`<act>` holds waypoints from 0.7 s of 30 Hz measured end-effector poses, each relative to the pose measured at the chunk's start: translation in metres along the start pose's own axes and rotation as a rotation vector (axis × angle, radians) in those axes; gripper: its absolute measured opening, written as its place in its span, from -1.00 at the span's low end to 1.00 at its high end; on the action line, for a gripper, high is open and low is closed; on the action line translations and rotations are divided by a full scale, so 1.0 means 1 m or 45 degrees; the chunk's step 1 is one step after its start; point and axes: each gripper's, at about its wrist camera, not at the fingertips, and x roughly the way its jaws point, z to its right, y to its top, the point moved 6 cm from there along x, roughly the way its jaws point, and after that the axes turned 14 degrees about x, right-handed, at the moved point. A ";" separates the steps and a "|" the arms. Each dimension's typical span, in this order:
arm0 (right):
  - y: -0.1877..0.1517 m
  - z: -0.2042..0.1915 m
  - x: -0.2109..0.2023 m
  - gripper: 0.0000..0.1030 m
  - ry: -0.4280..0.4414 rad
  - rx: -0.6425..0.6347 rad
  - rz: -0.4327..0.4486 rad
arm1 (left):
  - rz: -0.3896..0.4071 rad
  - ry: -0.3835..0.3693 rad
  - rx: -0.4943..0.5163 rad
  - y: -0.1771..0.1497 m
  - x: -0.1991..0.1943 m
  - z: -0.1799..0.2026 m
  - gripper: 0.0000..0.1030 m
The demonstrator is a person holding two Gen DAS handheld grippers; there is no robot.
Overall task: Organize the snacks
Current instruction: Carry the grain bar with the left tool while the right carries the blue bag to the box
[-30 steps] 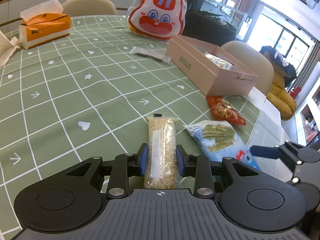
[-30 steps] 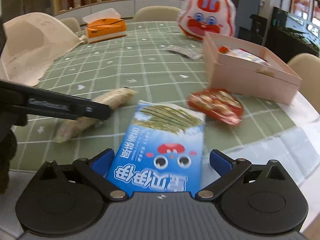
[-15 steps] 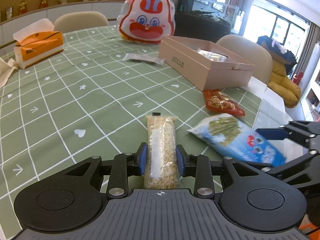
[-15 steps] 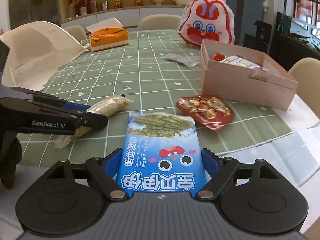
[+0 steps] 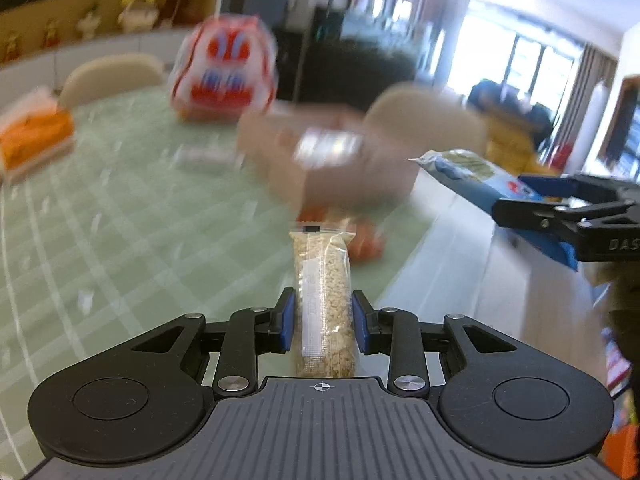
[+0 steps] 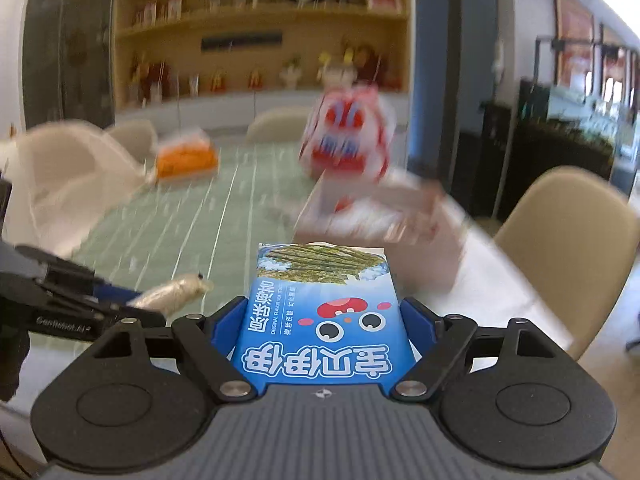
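Note:
My left gripper (image 5: 323, 322) is shut on a clear packet of puffed grain (image 5: 325, 264), held off the green checked tablecloth (image 5: 132, 220). My right gripper (image 6: 323, 320) has its blue pads pressed on both sides of a blue seaweed snack packet (image 6: 320, 280), also lifted. In the left wrist view the right gripper (image 5: 560, 208) hangs at the right with the blue packet (image 5: 464, 168) sticking out. In the right wrist view the left gripper (image 6: 100, 300) shows at the left with the grain packet (image 6: 172, 290). The open pink box (image 6: 380, 216) lies ahead, blurred.
A red snack packet (image 5: 364, 242) lies on the table before the pink box (image 5: 340, 160). A rabbit-faced bag (image 5: 224, 76) and an orange tissue box (image 5: 36, 140) stand farther back. A beige chair (image 6: 560, 240) is at the table's right edge, a white bag (image 6: 68, 176) at left.
The right jaws closed onto the blue packet. Both grippers then rose off the table with their packets and swung toward the pink box; the views are now motion-blurred.

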 end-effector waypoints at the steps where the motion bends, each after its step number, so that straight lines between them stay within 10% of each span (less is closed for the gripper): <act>1: 0.017 0.005 -0.005 0.60 -0.001 0.001 0.045 | 0.052 0.012 0.006 0.019 -0.003 0.000 -0.34; 5: 0.094 0.024 -0.012 0.60 -0.028 0.001 0.229 | 0.253 0.061 0.013 0.104 0.003 -0.009 -0.34; 10: 0.167 0.053 0.010 0.60 -0.089 0.092 0.332 | 0.173 -0.014 -0.155 0.169 0.089 -0.038 -0.34; 15: 0.177 0.078 0.043 0.60 -0.083 0.175 0.271 | 0.028 -0.014 -0.314 0.155 0.189 -0.053 -0.33; 21: 0.158 0.085 0.115 0.60 -0.064 0.198 0.113 | -0.106 0.018 -0.158 0.122 0.240 -0.057 -0.22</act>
